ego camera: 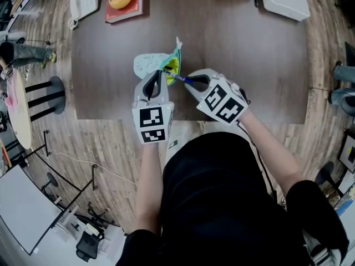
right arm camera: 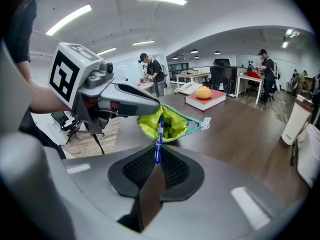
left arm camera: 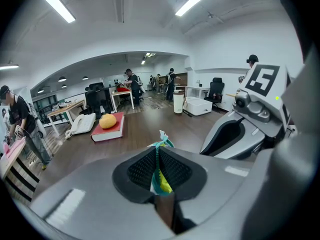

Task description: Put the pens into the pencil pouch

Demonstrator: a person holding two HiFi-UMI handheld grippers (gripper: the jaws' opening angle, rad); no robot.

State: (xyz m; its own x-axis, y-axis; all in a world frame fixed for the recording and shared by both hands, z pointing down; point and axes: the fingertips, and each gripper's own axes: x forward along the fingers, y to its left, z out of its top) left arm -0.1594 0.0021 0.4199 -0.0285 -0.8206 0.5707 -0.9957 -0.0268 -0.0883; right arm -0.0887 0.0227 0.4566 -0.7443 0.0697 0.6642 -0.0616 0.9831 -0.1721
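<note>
We wear a black top (ego camera: 222, 193) with short sleeves. Our left claw (ego camera: 160, 76) and right claw (ego camera: 187, 82) are pale grey shells, black-padded, each bearing a black-and-white marker cube (ego camera: 152, 124).

On the table (ego camera: 249, 65) the pouch (ego camera: 152, 62) sits near the front edge, a pen (right arm camera: 158, 134) tip at its mouth; behind stands a book (ego camera: 136, 10), a telephone (ego camera: 83, 1) to its left.

Head view: near part of pale fabric pencil pouch with teal zip and lime lining (ego camera: 148, 64) hidden behind left hand-held gripper (ego camera: 160, 74). Rear end of blue pen (ego camera: 178, 78) buried between right hand-held gripper (ego camera: 189, 81) jaws. Pouch's inside too dark to tell. Red hardcover book (ego camera: 125, 7) and white box (ego camera: 285, 0) at far edge of table (ego camera: 249, 65) are cut by the top edge.
</note>
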